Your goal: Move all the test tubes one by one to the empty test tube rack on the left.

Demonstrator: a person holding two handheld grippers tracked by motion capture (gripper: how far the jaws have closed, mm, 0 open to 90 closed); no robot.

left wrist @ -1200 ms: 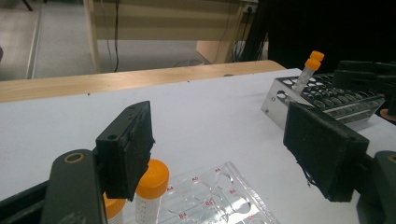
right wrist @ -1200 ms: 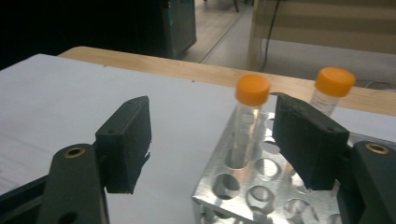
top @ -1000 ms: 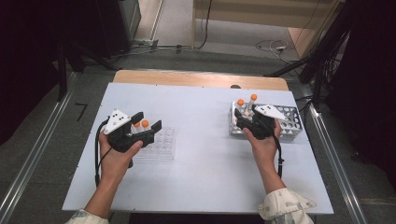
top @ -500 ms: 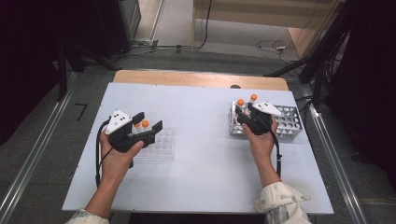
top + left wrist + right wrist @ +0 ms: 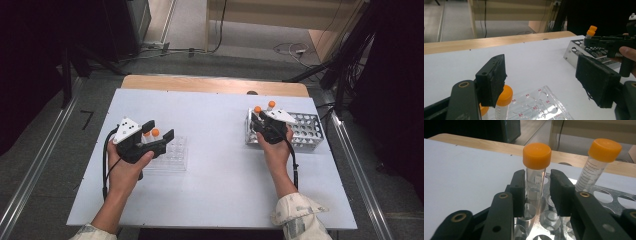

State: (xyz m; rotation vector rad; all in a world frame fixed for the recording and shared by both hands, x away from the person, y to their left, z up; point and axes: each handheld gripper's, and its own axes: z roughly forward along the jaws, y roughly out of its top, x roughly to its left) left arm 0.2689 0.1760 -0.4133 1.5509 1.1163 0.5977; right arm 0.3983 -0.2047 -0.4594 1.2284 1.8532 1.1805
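Your right gripper (image 5: pixel 537 192) has just been closing around an orange-capped tube (image 5: pixel 536 173) standing in the metal rack (image 5: pixel 609 197). An off-centre grip could tilt it and jam it on lifting. Your left gripper (image 5: pixel 541 82) hangs wide open above the clear tray (image 5: pixel 541 105) on the surface.

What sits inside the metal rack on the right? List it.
The metal rack holds two upright tubes with orange caps. The right gripper has just been closing around the nearer tube; the other tube stands free. The tube bottoms are hidden inside the holes.
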